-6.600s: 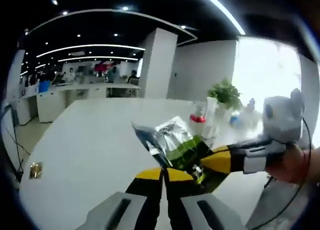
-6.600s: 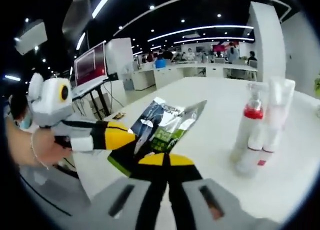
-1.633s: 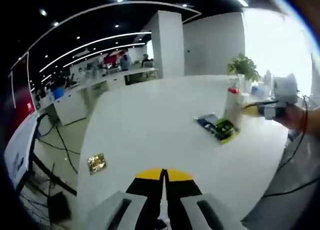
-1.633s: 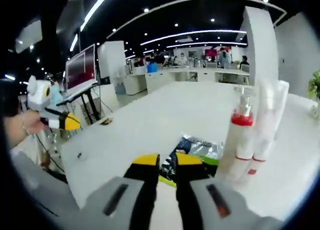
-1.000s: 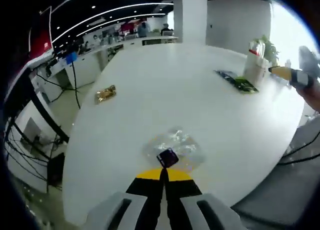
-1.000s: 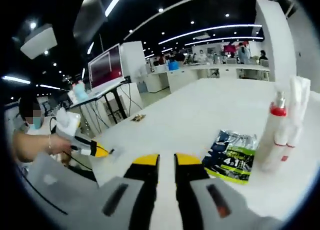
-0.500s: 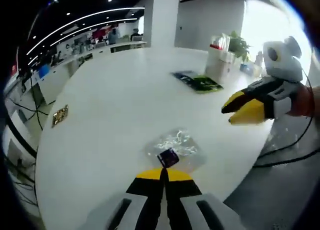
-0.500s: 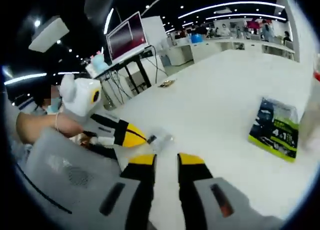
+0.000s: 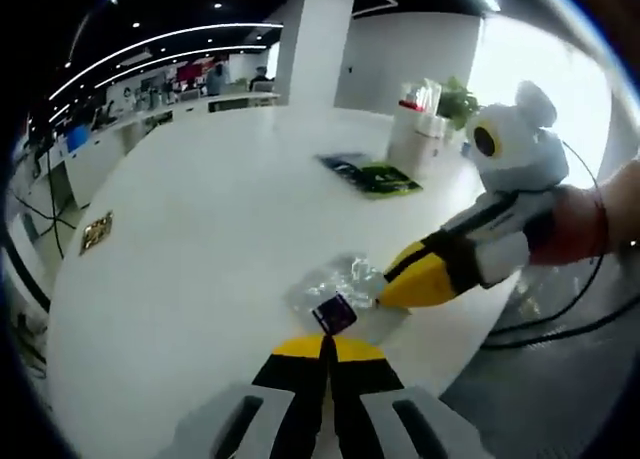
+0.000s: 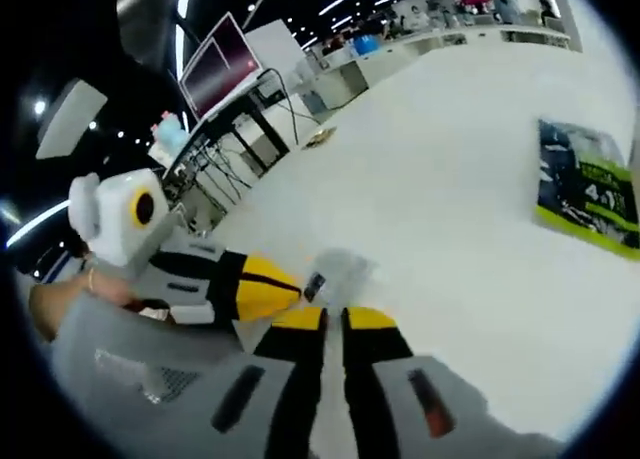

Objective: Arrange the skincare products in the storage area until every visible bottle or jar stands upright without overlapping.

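A small clear plastic packet (image 9: 345, 291) with a dark purple label lies near the white table's edge. My left gripper (image 9: 326, 345) is shut, its yellow tips on the packet's near edge. My right gripper (image 9: 384, 296) comes in from the right with jaws together on the packet's right side. In the right gripper view the packet (image 10: 340, 271) sits just past my right gripper (image 10: 334, 320), whose jaws show only a thin gap. The left gripper (image 10: 293, 290) meets the packet from the left. White pump bottles (image 9: 420, 119) with red caps stand upright at the far side.
A green and black sachet (image 9: 372, 175) lies flat on the white table (image 9: 200, 219) in front of the bottles, and it is seen again as the sachet (image 10: 590, 184). A small gold packet (image 9: 95, 231) lies at the left. A potted plant (image 9: 455, 97) stands behind the bottles. Office desks fill the background.
My right gripper has come from open air down to the clear packet, and its jaws have narrowed. The left gripper stays shut at the packet.
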Demonstrator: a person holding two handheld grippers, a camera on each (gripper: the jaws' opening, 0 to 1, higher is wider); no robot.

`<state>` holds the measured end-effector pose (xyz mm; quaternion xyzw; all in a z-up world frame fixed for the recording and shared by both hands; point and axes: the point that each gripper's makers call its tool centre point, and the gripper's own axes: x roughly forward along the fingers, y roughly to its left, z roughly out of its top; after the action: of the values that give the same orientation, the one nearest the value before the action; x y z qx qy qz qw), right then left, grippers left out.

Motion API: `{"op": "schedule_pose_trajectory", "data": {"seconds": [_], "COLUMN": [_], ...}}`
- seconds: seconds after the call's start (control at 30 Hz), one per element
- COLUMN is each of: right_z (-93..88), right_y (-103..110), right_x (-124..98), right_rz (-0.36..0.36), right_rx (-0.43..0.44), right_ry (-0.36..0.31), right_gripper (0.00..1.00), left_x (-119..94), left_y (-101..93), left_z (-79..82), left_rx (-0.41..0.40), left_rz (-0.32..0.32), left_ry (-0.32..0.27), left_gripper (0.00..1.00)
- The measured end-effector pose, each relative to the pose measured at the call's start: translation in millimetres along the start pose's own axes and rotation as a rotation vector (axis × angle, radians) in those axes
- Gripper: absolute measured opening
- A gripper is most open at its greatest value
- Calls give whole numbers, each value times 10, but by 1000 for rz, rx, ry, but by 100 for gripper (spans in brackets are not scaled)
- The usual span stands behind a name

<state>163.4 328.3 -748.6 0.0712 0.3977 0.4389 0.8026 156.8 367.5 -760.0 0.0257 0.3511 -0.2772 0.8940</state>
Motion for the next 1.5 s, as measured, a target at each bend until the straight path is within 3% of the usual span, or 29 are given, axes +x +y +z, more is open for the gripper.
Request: {"op": "schedule_pose_trajectory", "data": {"seconds": [0.1,0.2,0.3,0.43,0.5,0.6,0.67,0.77,0.8,0.83,0.9,0.93,1.03,1.33,1.43,1.5], "right_z": [65,81,124,266,351,478,547,583,584,609,640,656,667,661,652,648], "right_y": [109,189,190,172,196,262,345,384,378,368,296,253,214,192,182,186], "right_x": [-38,-65,-127,-244,-331,-476,-587,-687,-705,-730,-770,-792,-828,-867,-879,-877], "right_rz": [19,22,26,40,70,128,192,221,215,207,178,164,154,124,115,116], "right_rx": [-34,-164,-159,-154,-150,-130,-104,-88,-87,-86,-77,-68,-70,-124,-150,-155], "right_ry": [-18,-12,-20,-62,-87,-139,-170,-190,-192,-210,-224,-232,-242,-232,-223,-220], "right_gripper": [2,1,1,1,1,1,1,1,1,1,1,1,1,1,1,1], "left_x": [4,-5,-38,-78,-107,-186,-252,-337,-366,-371,-418,-458,-518,-493,-492,-481], "left_y": [-7,7,-5,-66,-111,-214,-286,-373,-423,-394,-409,-454,-508,-537,-523,-491], "left_z": [3,5,0,36,121,333,478,679,726,722,796,871,972,1027,1044,1072], "left_rx": [12,-7,-31,5,-15,-107,-126,-107,-103,-113,-108,-132,-184,-194,-206,-228], "left_rz": [1,7,-14,-40,-72,-160,-219,-272,-301,-284,-310,-337,-387,-398,-397,-384], "left_ry": [-3,2,-5,-29,-73,-175,-230,-296,-307,-289,-314,-349,-378,-372,-369,-368], "left_gripper": [1,1,3,16,21,23,23,23,23,23,19,18,16,14,4,2]}}
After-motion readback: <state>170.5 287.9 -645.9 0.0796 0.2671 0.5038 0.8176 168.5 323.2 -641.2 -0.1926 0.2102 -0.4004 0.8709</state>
